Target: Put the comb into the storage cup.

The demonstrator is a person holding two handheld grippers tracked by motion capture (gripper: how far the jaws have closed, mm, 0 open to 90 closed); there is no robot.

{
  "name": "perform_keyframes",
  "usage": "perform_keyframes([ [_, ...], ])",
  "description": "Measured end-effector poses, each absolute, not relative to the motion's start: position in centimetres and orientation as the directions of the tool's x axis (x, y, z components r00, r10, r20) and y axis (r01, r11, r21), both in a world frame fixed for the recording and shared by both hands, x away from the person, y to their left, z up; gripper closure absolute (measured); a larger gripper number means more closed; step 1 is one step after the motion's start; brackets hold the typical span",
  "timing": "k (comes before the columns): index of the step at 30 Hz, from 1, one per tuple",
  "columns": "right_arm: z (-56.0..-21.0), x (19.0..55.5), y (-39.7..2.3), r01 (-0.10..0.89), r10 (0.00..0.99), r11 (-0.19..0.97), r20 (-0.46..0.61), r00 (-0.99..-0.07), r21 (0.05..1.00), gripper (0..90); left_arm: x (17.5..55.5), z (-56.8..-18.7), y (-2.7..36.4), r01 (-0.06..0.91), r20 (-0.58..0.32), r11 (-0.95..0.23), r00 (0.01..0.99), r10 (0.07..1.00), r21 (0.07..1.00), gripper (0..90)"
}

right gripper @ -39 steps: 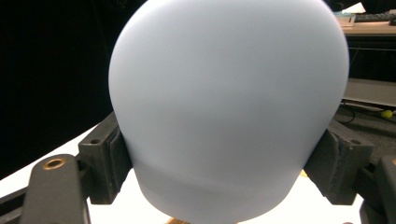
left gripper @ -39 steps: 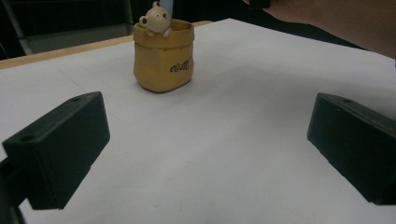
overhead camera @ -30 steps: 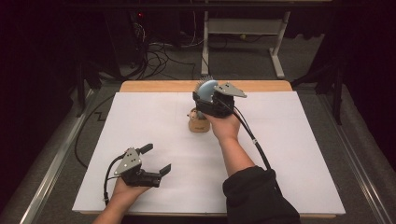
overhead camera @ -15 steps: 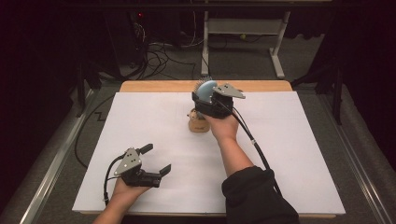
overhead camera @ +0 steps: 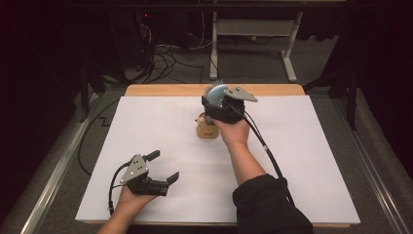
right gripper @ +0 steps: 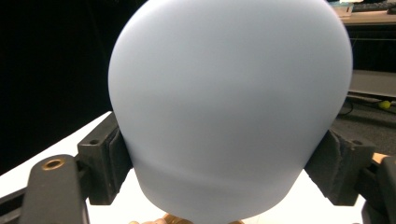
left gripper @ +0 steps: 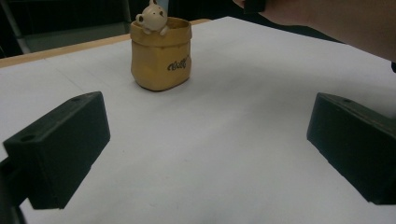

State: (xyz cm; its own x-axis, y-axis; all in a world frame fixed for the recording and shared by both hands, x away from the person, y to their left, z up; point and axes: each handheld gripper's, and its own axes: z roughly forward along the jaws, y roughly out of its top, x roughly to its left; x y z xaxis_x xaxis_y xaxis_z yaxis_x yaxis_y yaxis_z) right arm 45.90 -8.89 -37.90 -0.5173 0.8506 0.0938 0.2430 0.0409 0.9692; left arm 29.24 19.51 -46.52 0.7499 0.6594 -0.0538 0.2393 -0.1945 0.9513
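Right gripper (overhead camera: 214, 100) fingers clamp a blue brush (right gripper: 229, 107) above the pot (overhead camera: 206, 127). Left gripper (overhead camera: 163, 168) fingers spread wide, holding nothing, low over the counter (overhead camera: 302, 161).

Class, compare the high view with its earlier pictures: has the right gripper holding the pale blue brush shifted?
No. The right gripper holds the pale blue brush at the same spot above the small yellow pot, near the table's wooden far edge.
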Motion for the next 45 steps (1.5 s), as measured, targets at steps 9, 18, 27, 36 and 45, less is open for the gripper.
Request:
perform_keyframes([
  [9,-37.9,45.9,-9.4,0.254,0.860,0.030,0.105,-0.499,0.967,19.0,29.2,-46.5,19.6,0.241,-0.060,-0.187,0.750,0.659,0.952,0.2],
  [18,-37.8,45.9,-10.0,0.260,0.868,0.031,0.103,-0.486,0.965,17.8,29.3,-46.5,19.6,0.243,-0.062,-0.188,0.750,0.659,0.952,0.2],
  [27,-37.8,45.8,-10.7,0.268,0.875,0.022,0.111,-0.471,0.963,16.2,29.3,-46.5,19.5,0.244,-0.055,-0.199,0.751,0.658,0.949,0.3],
  [36,-38.0,45.9,-11.8,0.284,0.880,-0.006,0.140,-0.453,0.959,15.2,29.2,-46.6,19.3,0.241,-0.045,-0.211,0.752,0.657,0.947,0.3],
  [45,-38.2,45.7,-12.5,0.293,0.880,-0.015,0.151,-0.450,0.956,14.4,29.3,-46.6,19.3,0.239,-0.044,-0.209,0.752,0.658,0.948,0.3],
])
